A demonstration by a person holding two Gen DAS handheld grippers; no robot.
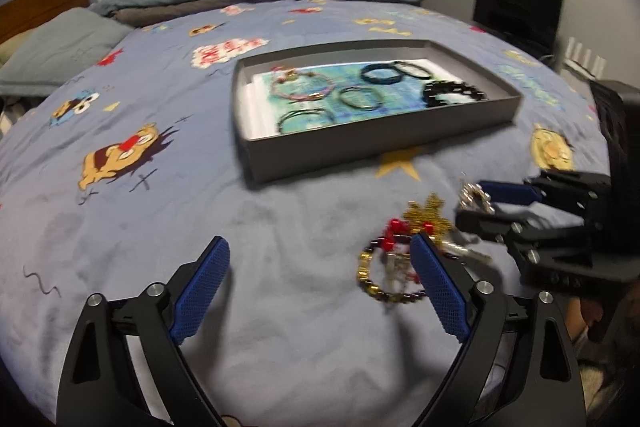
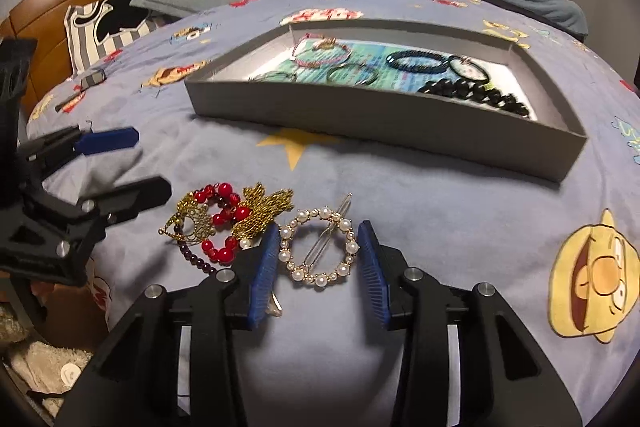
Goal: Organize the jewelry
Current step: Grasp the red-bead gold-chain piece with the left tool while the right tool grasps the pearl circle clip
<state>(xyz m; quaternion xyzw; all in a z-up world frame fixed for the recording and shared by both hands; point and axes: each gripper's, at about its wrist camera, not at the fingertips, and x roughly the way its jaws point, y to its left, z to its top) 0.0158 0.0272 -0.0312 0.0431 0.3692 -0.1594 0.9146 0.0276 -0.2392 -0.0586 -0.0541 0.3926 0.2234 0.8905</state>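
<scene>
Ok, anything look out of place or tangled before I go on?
Yes: outside the grey tray, the red bead bracelet, gold chain and gold filigree piece lie heaped together on the bedspread. The pearl ring clip lies apart from them, between the right gripper fingers.

Left tool (image 1: 320,285): black arms, blue pads (image 1: 202,289), jaws spread wide, nothing between them, angled down. Seen side-on from the right wrist view, it sits well off the right tool's left side. Right tool (image 2: 318,267): jaws about half spread, angled down, pads (image 2: 264,267) flanking something without pressing on it; gaps show on both sides. Seen from the left wrist view, it sits ahead-right of the left tool.
</scene>
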